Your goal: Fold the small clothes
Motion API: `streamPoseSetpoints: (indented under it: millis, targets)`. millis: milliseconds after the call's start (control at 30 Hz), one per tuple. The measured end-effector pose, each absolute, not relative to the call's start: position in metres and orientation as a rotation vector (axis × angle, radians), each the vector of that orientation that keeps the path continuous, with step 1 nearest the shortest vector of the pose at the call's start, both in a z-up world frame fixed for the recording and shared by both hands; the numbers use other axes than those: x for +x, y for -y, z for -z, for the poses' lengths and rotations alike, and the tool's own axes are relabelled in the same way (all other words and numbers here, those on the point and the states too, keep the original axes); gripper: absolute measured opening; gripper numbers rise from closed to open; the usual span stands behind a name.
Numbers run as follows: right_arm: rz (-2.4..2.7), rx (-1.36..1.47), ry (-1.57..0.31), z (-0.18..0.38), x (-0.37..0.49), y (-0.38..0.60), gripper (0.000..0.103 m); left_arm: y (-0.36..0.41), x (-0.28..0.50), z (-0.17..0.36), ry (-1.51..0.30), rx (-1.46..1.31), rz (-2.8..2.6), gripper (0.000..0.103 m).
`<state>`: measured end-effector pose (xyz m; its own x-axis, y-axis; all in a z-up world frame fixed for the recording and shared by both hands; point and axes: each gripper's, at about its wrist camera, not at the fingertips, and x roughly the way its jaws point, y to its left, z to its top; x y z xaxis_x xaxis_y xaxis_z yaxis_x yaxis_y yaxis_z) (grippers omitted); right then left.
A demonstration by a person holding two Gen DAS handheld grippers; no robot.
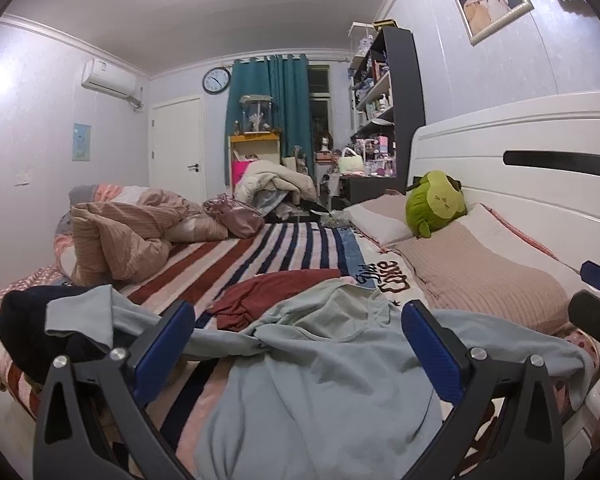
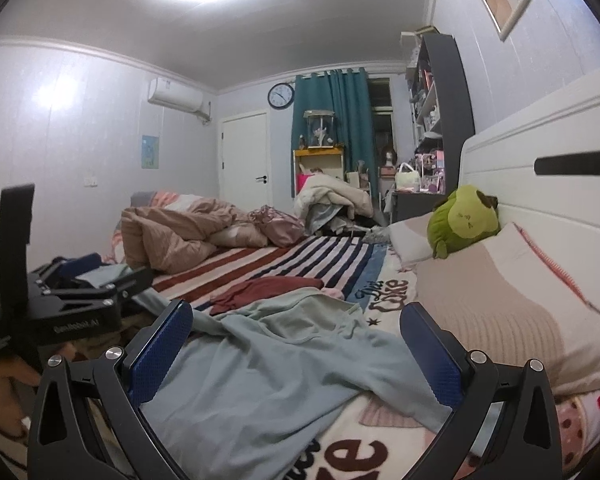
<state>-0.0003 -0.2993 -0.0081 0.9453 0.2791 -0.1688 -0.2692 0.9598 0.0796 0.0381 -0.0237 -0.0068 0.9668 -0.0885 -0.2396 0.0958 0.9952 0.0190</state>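
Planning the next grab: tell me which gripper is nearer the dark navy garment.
Left. The left gripper sits just right of the dark navy garment; the right gripper is farther right, over the light blue shirt.

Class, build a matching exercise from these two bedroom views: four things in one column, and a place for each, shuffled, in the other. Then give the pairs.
Things
1. light blue shirt
2. dark red garment
3. green plush toy
4. wall clock

Places
A. left of the teal curtain
B. against the white headboard
C. between the open left gripper fingers
D. just beyond the shirt, on the striped blanket

Pairs: 1-C, 2-D, 3-B, 4-A
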Motion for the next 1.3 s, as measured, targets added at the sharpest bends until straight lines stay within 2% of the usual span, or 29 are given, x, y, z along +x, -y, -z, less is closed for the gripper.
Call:
streamPoseSetpoints:
  millis: [533, 1300]
  targets:
    - [-0.334, 0.058, -0.253, 0.018, 0.040, 0.290, 0.103, 0.021, 0.067, 0.010, -0.261, 0.035, 0.127, 0.102]
    - [-0.344, 0.128, -0.340, 0.037, 0.054, 0.292, 0.103, 0.011, 0.078, 0.029, -0.329, 0.020, 0.111, 0.102]
